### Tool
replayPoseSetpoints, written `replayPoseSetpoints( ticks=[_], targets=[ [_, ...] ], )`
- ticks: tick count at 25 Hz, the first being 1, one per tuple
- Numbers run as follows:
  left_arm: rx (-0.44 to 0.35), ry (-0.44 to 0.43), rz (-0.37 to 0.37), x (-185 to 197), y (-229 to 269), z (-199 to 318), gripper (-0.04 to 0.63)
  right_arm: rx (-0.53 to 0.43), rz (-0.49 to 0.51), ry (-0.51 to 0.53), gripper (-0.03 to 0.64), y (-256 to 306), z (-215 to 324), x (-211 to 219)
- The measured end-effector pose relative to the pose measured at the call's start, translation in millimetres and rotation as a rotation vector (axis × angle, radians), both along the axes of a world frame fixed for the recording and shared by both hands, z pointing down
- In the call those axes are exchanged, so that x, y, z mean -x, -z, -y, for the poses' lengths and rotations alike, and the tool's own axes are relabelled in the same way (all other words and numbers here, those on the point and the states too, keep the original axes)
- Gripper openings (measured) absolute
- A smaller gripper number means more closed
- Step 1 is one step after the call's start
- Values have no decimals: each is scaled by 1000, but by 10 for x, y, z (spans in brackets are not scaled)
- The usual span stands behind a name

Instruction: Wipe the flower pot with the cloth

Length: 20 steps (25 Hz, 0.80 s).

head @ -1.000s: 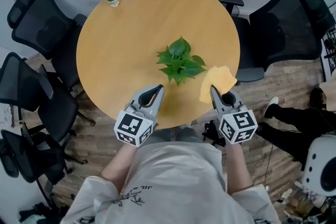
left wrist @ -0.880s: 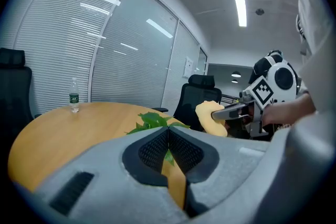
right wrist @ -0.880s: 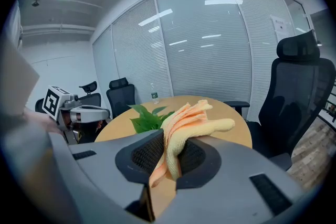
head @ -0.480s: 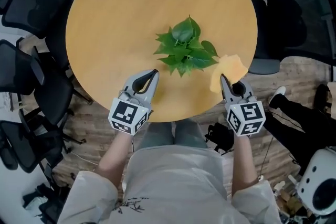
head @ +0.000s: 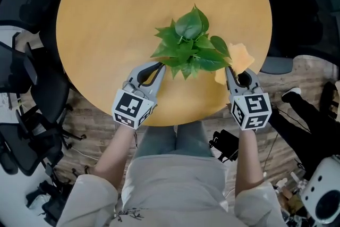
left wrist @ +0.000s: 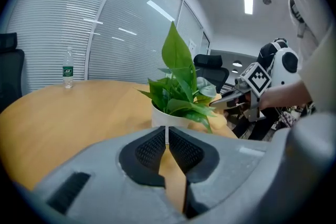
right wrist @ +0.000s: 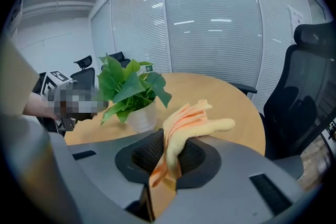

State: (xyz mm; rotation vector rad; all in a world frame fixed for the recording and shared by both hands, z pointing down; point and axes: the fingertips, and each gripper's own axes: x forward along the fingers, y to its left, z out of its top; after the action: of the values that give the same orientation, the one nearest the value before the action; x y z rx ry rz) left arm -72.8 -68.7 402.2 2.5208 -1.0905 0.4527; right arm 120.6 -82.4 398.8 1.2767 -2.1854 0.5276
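White pot (left wrist: pixel 167 117) with leafy green plant (head: pixel 190 45), upright on round wooden table (head: pixel 117 18), toward near edge, right of middle. Yellow cloth (right wrist: pixel 189 120) clamped in right gripper (head: pixel 228 69), bunched just right of the leaves, over table's near-right edge. Left gripper (head: pixel 158 65) closed, nothing between the jaws, tips just left of the leaves, pot ahead and apart. Clear bottle (left wrist: pixel 67 68) upright at far edge. Black chairs (head: pixel 26 2) around table.

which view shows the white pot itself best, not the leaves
The right gripper view: the white pot stands clear below its leaves. The left gripper view shows it partly behind leaves. In the head view the leaves hide it.
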Motion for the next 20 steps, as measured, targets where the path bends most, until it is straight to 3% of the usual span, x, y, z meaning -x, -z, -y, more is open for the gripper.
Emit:
replayPoseSetpoints(
  ticks=[3,13,20],
  targets=[
    [10,-19,-4,-22,-99,58,14,8,-7,11,54,-113,52,35],
    [-23,-162,-14,-238,-261,201,167,-20,-71,115,54,-289,270,272],
    [-41,-231,-31,-311,-296,254,196,-52,-134,172,54,-354,414,403]
  ],
)
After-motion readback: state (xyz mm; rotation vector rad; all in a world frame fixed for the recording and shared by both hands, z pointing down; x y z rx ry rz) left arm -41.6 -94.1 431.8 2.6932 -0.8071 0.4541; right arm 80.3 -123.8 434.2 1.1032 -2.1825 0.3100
